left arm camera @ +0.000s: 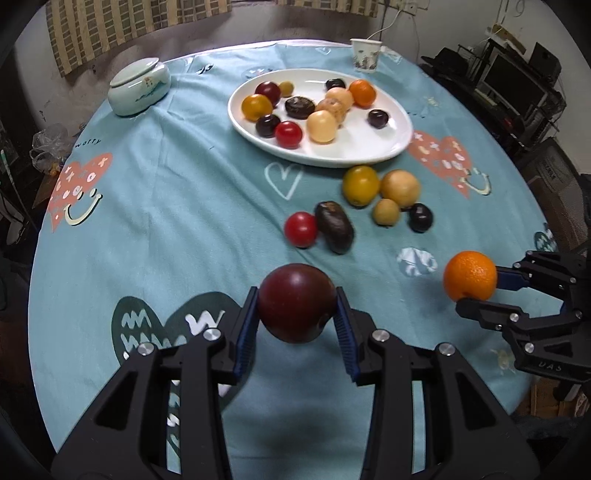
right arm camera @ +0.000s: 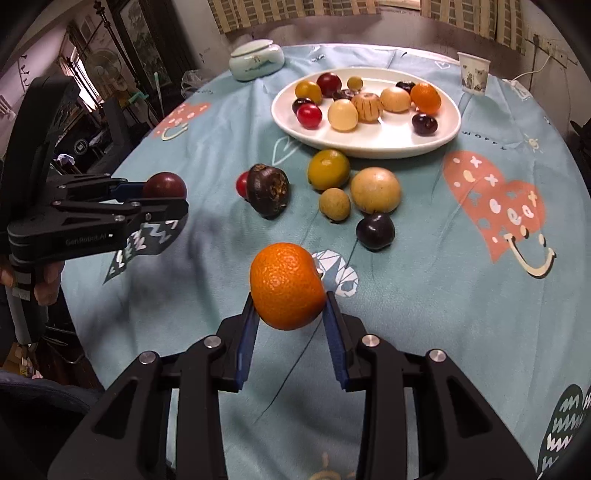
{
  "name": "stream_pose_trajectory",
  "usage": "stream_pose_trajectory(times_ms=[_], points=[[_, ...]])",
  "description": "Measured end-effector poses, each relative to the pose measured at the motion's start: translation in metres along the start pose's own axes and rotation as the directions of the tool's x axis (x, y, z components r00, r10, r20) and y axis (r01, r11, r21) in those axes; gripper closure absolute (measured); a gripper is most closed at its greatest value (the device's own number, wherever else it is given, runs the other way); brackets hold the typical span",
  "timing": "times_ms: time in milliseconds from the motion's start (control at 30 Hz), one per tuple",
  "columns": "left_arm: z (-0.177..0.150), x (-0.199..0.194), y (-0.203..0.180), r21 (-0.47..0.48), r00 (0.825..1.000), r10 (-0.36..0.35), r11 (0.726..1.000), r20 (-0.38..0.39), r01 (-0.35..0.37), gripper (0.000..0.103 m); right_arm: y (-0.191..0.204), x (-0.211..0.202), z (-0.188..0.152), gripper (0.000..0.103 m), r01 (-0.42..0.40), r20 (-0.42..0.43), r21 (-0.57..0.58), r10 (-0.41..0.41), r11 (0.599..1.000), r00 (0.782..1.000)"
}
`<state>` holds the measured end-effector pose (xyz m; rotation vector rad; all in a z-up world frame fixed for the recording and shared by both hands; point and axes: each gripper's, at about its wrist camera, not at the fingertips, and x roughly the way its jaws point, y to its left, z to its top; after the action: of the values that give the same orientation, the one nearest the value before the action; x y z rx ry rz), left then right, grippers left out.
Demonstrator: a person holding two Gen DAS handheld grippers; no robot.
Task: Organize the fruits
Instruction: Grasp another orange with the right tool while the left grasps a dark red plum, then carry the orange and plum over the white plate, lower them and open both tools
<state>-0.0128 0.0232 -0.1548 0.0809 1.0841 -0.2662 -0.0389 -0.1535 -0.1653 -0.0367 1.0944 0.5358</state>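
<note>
Room, left side: a standing fan and dark furniture stood beyond the worktop's edge.
Back wall: striped curtains hung above the worktop.
Worktop: a round top under a light-blue cloth printed with hearts and smiley faces.
Lidded ceramic jar: sat at the far left.
White plate: lay far centre, holding about a dozen fruits.
Loose fruits: clustered on the cloth just in front of the plate.
Paper cup: stood far right.
Left tool: clamped on a dark red plum, lifted off the cloth.
Right tool: clamped on an orange, likewise lifted.
Room, right side: shelves with monitors.
</note>
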Motion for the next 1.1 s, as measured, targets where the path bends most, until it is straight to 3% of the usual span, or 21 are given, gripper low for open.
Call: stream_pose_trajectory(times_ms=[300,500,867,1100], points=[[0.000,-0.011,-0.032,0.048,0.999,-0.042,0.998,0.004,0.041,0.063,0.002,-0.018,-0.026,0.068,-0.009,0.006,0.038,0.009,0.999,1.000],[0.028,-0.015,-0.037,0.047,0.999,-0.012,0.999,0.037,0.011,0.063,-0.002,-0.026,-0.011,0.068,0.008,0.051,0.039,-0.010,0.999,0.999],[0.117,-0.016,-0.031,0.070,0.987,0.075,0.994,0.139,-0.086,0.063,-0.030,-0.043,0.074,0.068,0.069,0.177,-0.002,-0.067,0.998,0.982],[0.174,0.022,-0.025,0.060,0.986,0.106,0.992,0.132,-0.115,0.063,-0.054,-0.031,0.134,0.068,0.103,0.219,-0.009,-0.098,0.995,0.971]])
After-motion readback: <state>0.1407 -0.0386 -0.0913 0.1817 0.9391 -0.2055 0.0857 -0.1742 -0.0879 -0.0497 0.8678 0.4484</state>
